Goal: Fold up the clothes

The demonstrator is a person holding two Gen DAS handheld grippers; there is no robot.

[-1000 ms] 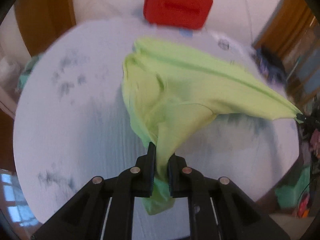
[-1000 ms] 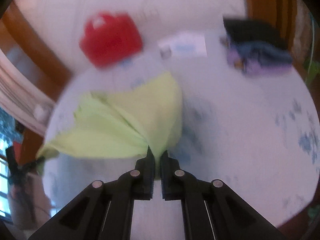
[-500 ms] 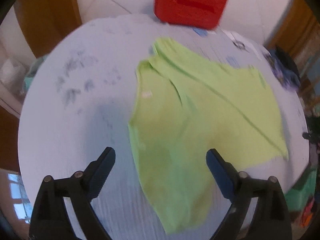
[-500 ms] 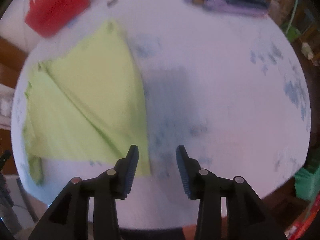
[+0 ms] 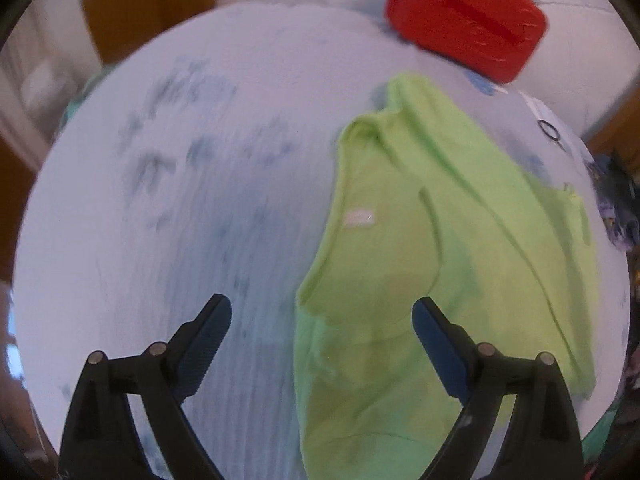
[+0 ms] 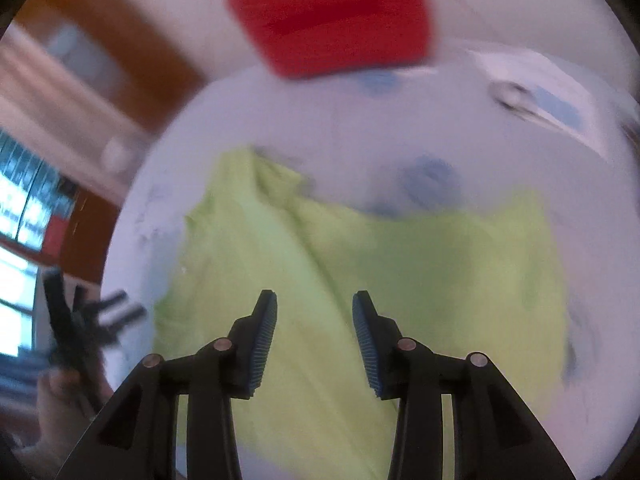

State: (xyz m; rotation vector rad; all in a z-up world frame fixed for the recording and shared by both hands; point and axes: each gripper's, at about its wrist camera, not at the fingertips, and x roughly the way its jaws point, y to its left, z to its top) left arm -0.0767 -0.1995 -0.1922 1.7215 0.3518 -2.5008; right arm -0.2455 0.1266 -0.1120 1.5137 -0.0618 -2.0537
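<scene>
A lime-green T-shirt (image 5: 432,264) lies spread flat on the round table with a pale blue patterned cloth (image 5: 192,216); a small white label shows near its left edge. It also shows in the right wrist view (image 6: 400,264), blurred. My left gripper (image 5: 322,316) is wide open and empty above the shirt's near left edge. My right gripper (image 6: 314,312) is open and empty above the middle of the shirt. The left gripper also appears at the left edge of the right wrist view (image 6: 80,320).
A red case (image 5: 466,16) with handles stands at the table's far edge; it also shows in the right wrist view (image 6: 332,12). A paper sheet (image 6: 548,92) and a black ring (image 5: 549,130) lie beyond the shirt. Dark and purple clothes (image 5: 618,204) sit at the right edge.
Both grippers let go of the shirt and opened; the shirt dropped flat on the table. The right gripper has since moved left over the shirt, and the left gripper moved closer.
</scene>
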